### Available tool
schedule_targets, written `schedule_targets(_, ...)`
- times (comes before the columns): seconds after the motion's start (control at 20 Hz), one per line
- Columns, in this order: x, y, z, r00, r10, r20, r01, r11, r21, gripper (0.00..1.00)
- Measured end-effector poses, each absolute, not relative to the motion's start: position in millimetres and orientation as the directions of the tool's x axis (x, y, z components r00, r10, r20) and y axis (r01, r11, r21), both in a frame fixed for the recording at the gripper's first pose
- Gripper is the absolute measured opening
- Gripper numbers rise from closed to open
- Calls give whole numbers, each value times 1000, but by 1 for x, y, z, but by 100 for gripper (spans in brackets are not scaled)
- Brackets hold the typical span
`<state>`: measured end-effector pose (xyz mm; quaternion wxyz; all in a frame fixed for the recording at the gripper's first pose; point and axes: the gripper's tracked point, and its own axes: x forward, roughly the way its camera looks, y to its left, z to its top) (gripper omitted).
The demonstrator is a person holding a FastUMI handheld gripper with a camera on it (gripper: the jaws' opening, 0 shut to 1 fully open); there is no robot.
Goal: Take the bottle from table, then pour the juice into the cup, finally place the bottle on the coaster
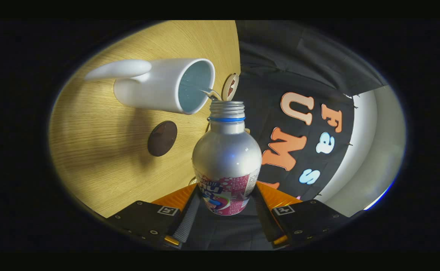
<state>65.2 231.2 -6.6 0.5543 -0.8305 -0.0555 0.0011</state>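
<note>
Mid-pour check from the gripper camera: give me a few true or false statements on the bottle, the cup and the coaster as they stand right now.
1. The gripper is shut on the silver metal bottle with the pink label, a finger on each side. True.
2. The bottle's cap is on. False: the threaded neck is open, and a thin stream runs from it.
3. The stream goes into the mouth of the white ceramic cup with a handle. True.
4. The bottle stands on the dark round coaster. False: the coaster lies bare on the light wooden table, apart from the bottle and beside the cup.
5. The cup is lying in pieces. False: it is whole.
</note>
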Motion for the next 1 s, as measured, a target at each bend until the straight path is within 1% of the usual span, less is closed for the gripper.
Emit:
schedule_targets(0.25,69,230,-5,994,91,59,91,-396,-914,76)
schedule_targets(0.5,69,234,1,992,101,80,116,-434,-893,76)
schedule_targets(1.0,74,244,2,993,107,59,103,-479,-872,76)
